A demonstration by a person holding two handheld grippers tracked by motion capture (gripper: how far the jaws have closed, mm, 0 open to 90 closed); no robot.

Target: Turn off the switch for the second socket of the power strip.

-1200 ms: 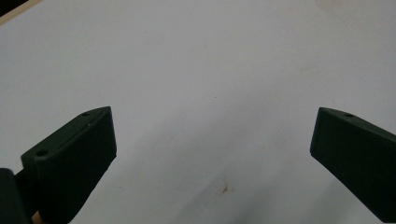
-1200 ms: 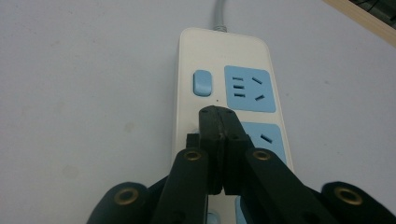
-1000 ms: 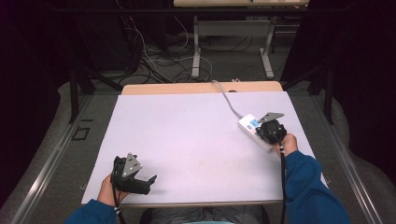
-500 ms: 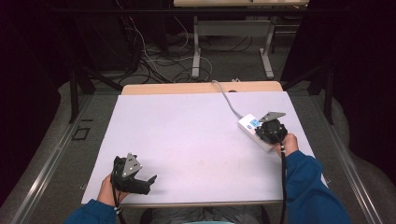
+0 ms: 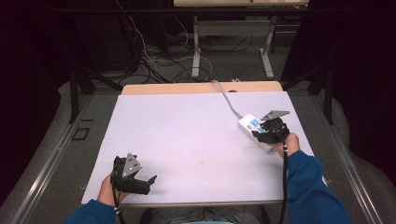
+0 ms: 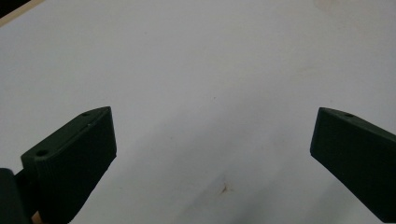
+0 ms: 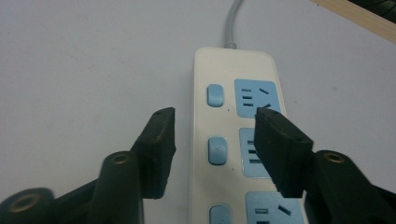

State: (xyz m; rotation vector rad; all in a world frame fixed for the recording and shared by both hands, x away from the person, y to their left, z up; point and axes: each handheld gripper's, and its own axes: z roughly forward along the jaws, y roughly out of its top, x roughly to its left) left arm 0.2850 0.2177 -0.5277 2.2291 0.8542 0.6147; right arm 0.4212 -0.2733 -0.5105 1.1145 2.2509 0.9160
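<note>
Presently listed: one white power strip (image 7: 236, 135) with blue sockets, lying at the bench's (image 5: 196, 140) right edge, its grey cord (image 5: 226, 99) running off the far side; right gripper (image 7: 212, 126) poised over it, jaws apart around nothing; left gripper (image 5: 133, 173) idle near front-left, jaws wide apart; no step evidently completed.

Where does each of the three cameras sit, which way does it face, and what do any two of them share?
High view: above the person's side, looking forward and down on the table; both forearms, left gripper, right gripper.
Left gripper view: rides the left gripper, facing bare tabletop between wide-spread fingers.
Right gripper view: rides the right gripper, facing the power strip under its fingers.
Shared: high and right gripper views both show the power strip.
</note>
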